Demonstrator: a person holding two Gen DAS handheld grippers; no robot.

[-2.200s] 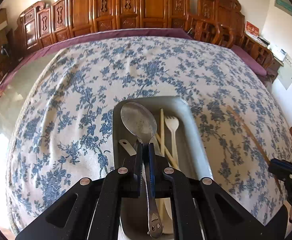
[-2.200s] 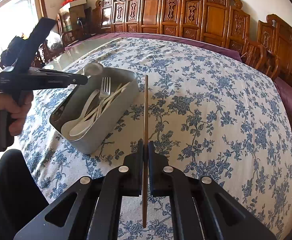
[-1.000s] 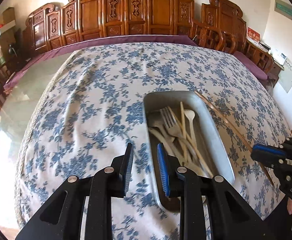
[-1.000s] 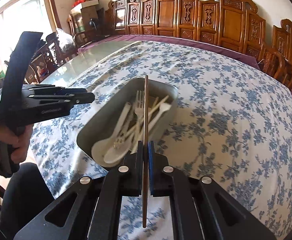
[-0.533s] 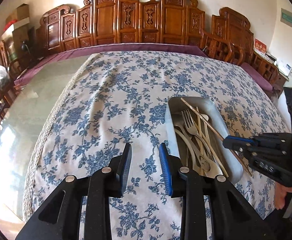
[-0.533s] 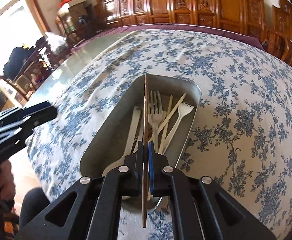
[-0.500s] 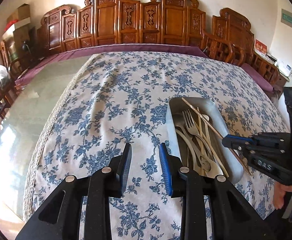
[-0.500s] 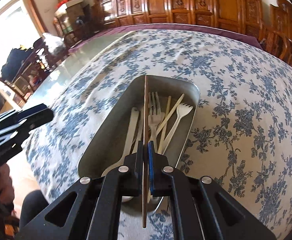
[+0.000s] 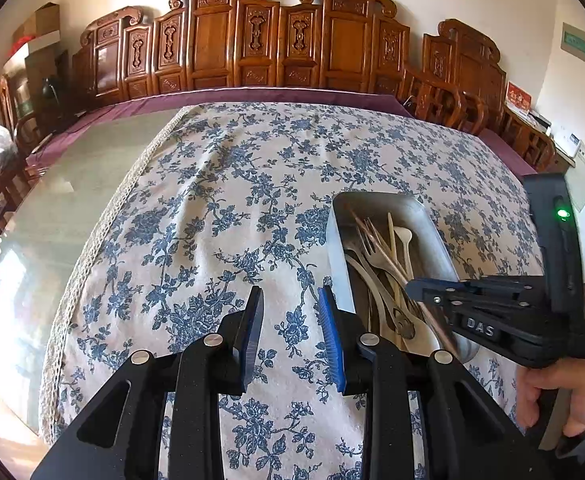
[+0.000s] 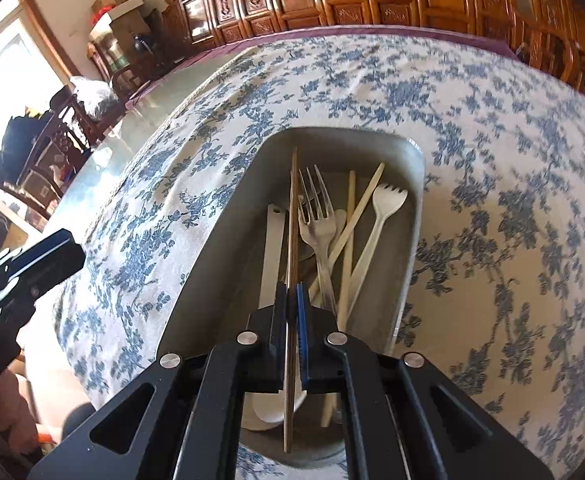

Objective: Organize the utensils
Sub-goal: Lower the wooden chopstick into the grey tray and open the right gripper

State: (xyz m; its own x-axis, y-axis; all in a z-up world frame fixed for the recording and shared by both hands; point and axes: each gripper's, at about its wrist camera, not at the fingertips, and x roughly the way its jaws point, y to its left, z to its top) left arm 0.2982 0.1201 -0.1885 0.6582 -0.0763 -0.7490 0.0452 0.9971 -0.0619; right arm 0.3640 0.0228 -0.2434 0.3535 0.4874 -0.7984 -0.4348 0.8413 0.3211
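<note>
Utensils lie in the grey metal tray (image 10: 408, 248) on the blue-flowered tablecloth (image 9: 220, 208): a steel fork (image 10: 317, 222), a white plastic fork (image 10: 384, 208), pale chopsticks. The right gripper (image 10: 291, 300) is clamped on a thin brown wooden chopstick (image 10: 292, 208), pointing along the tray's left side. The left gripper (image 9: 290, 320), jaws apart and empty, hangs over the cloth just left of the tray.

- The left gripper (image 9: 290, 312) points downward with its jaws parted and nothing between them.
- The right gripper (image 10: 291, 304) also tilts steeply down, its jaws pressed together on a thin brown chopstick (image 10: 292, 216).
- A hand (image 9: 560, 392) wraps the right gripper's handle from below, fingers curled around it.
</note>
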